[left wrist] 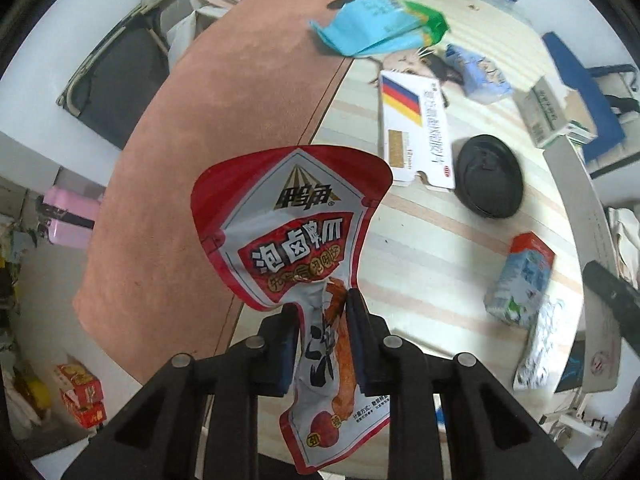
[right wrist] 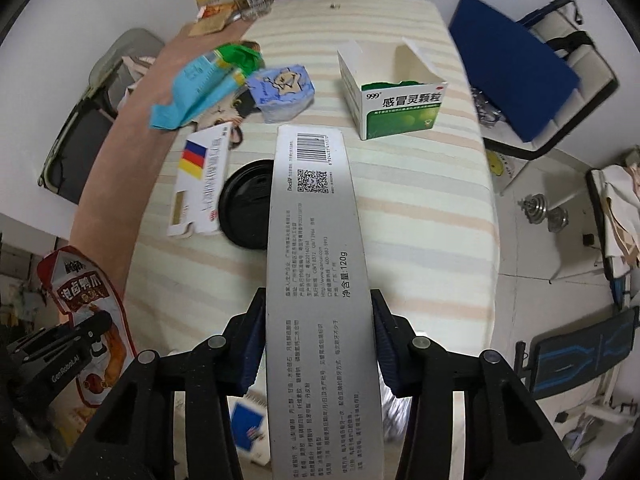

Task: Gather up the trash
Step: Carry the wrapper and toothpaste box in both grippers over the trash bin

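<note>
— Left gripper (left wrist: 322, 320)?
— Clamped on the red snack wrapper (left wrist: 288, 236), held clear above the striped table (left wrist: 420, 248).
— Right gripper (right wrist: 318, 332)?
— Gripping the long grey carton (right wrist: 316, 248) by its sides, above the black lid (right wrist: 244, 210). The crumpled white item beneath it was too blurred to identify.
— Remaining trash?
— Flag-printed box (right wrist: 200, 188) touched the lid; green carton (right wrist: 396, 96) lay beyond it.
</note>
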Demonstrator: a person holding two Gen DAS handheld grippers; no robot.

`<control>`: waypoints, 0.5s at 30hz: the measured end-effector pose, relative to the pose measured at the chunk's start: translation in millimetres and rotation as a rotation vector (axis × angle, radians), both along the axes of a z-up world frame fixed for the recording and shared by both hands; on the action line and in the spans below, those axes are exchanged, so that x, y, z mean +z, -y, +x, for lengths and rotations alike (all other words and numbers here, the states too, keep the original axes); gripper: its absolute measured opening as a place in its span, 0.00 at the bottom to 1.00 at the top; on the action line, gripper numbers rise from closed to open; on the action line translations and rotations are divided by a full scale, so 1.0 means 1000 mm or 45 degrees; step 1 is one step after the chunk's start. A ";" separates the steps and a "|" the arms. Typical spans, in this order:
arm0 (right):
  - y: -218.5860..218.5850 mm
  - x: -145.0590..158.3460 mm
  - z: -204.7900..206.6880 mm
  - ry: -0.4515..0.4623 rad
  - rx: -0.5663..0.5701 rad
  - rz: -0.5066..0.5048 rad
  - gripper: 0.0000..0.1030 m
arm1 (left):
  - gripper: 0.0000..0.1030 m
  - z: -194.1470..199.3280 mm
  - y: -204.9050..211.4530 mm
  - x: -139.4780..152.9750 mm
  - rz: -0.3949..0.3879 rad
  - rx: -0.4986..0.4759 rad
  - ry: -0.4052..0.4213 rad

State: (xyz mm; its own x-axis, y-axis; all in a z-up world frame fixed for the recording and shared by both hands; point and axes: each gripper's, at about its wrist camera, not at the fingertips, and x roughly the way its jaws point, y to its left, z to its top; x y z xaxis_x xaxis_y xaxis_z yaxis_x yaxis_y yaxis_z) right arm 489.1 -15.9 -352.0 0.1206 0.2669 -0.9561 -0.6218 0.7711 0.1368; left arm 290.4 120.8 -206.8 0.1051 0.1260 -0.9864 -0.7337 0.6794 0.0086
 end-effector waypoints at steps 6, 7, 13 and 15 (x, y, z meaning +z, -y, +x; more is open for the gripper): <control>0.033 0.038 -0.071 0.104 -0.112 0.037 0.48 | 0.17 -0.047 0.012 0.027 0.022 -0.142 0.121; 0.039 0.043 -0.084 0.120 -0.133 0.041 0.48 | 0.16 -0.063 0.017 0.030 0.026 -0.176 0.143; 0.080 0.065 -0.194 0.175 -0.267 0.070 0.48 | 0.10 -0.142 0.064 0.035 0.020 -0.369 0.228; 0.092 0.064 -0.224 0.156 -0.299 0.080 0.48 | 0.10 -0.156 0.073 0.026 -0.001 -0.409 0.232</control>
